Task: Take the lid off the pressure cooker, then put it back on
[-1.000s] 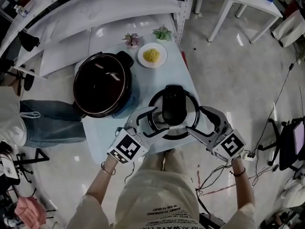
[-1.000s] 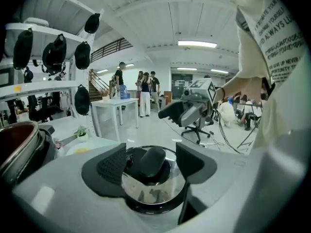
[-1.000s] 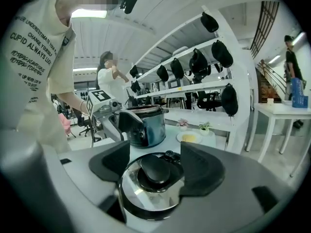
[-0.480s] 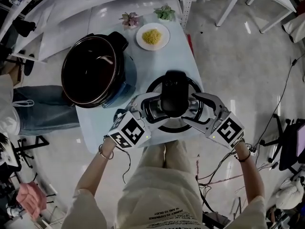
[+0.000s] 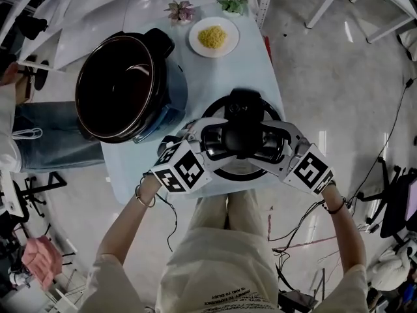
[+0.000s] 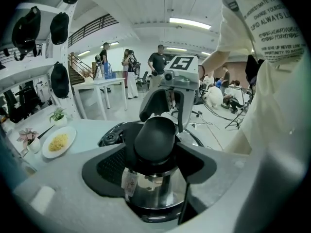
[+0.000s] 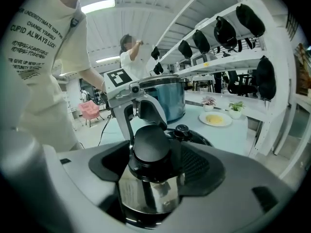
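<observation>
Blue table (image 5: 260,90): open pot (image 5: 117,87) sat at 10 o'clock, lid (image 5: 225,173) at 5. Both left gripper (image 5: 212,139) and right gripper (image 5: 273,139) were clamped on its knob (image 6: 154,137). Judged: refit step; next needs a lift toward 10, centring over the rim.

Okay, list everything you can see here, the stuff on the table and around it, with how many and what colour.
Table: one, pale blue, centre.
Pressure cooker: one, dark, open, table's left side.
Lid: one, steel with black knob, on the table right of the cooker.
Plate: one, white, holding yellow food, table's far end.
Potted plants: two, one pinkish, one green, beyond the plate.
Shelf: one, white, behind the table.
Bystander: one, blue jeans, left of the table.
Left gripper: one, pale grey, jaws closed on the lid's knob.
Right gripper: one, pale grey, jaws closed on the knob from the other side.
</observation>
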{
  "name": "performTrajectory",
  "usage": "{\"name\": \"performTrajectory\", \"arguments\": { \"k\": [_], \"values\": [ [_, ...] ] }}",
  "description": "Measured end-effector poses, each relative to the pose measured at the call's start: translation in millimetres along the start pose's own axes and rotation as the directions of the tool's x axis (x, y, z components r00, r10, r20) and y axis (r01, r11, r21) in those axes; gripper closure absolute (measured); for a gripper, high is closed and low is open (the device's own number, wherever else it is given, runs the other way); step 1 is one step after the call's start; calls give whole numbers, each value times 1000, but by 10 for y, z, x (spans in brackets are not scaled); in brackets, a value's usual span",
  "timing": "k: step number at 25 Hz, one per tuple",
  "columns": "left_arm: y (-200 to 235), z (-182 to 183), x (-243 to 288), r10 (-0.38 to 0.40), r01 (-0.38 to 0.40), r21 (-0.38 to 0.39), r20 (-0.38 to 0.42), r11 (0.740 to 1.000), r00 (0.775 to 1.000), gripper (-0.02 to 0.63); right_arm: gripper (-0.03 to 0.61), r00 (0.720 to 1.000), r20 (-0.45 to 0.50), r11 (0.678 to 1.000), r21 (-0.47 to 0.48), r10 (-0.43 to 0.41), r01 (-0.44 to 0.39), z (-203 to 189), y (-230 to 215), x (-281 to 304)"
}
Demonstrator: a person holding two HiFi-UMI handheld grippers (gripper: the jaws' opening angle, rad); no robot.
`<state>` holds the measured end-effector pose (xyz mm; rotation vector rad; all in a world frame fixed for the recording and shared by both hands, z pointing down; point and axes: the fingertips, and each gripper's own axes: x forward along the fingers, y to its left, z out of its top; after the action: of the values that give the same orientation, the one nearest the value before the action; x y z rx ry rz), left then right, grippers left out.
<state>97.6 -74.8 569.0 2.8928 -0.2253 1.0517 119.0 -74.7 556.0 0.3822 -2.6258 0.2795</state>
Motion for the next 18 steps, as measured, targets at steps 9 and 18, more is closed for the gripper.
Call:
{"name": "performTrajectory", "arguments": {
  "k": [9,18],
  "values": [
    [-16,-25,117,-33,33,21,-17,999,999,311,270,997,-56,997,-59,52,-55,-63,0,155],
    [-51,-13,183,-86,89,77,-36,993,996,313,289,990,-92,985,-126,108,-119,-95,58,223]
  ]
}}
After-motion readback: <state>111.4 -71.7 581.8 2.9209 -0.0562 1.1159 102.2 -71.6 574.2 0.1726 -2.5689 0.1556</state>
